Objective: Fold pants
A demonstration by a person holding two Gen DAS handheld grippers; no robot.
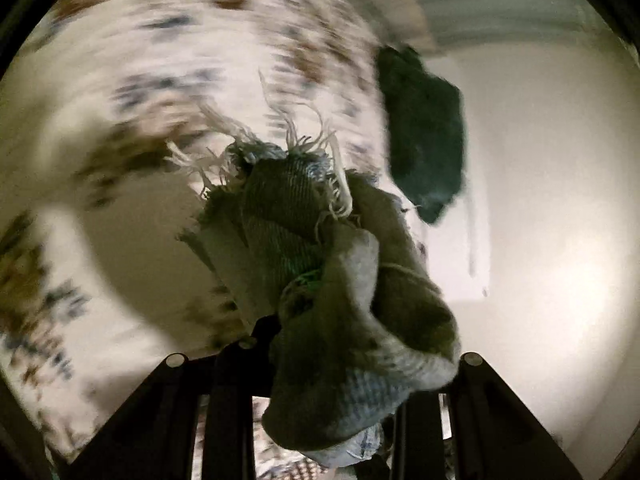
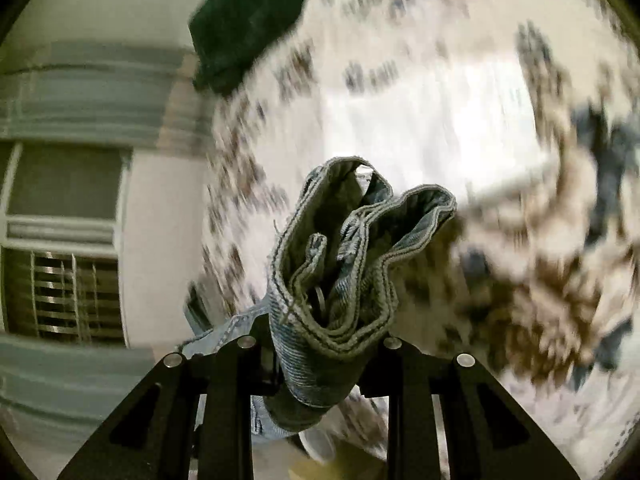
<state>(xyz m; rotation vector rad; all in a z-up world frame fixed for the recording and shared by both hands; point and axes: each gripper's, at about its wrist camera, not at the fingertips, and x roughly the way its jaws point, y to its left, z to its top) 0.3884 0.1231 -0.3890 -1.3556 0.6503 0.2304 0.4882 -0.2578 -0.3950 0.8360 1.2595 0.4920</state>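
Observation:
The pants are pale blue denim jeans. In the left wrist view my left gripper [image 1: 320, 344] is shut on a bunched, frayed leg hem of the jeans [image 1: 320, 248], with white threads sticking up. In the right wrist view my right gripper [image 2: 320, 340] is shut on the folded waistband of the jeans [image 2: 340, 264], with belt loops and stitched seams showing. Both ends are held up above a floral bed sheet [image 1: 160, 60], which also shows in the right wrist view [image 2: 440, 120]. The views are motion-blurred. The rest of the jeans hangs below, mostly hidden.
A dark green cloth lies on the sheet near its edge [image 1: 424, 128], and it also shows in the right wrist view [image 2: 248, 20]. A pale wall [image 1: 540, 200] stands beyond the bed. A window with bars [image 2: 68, 292] is at the left.

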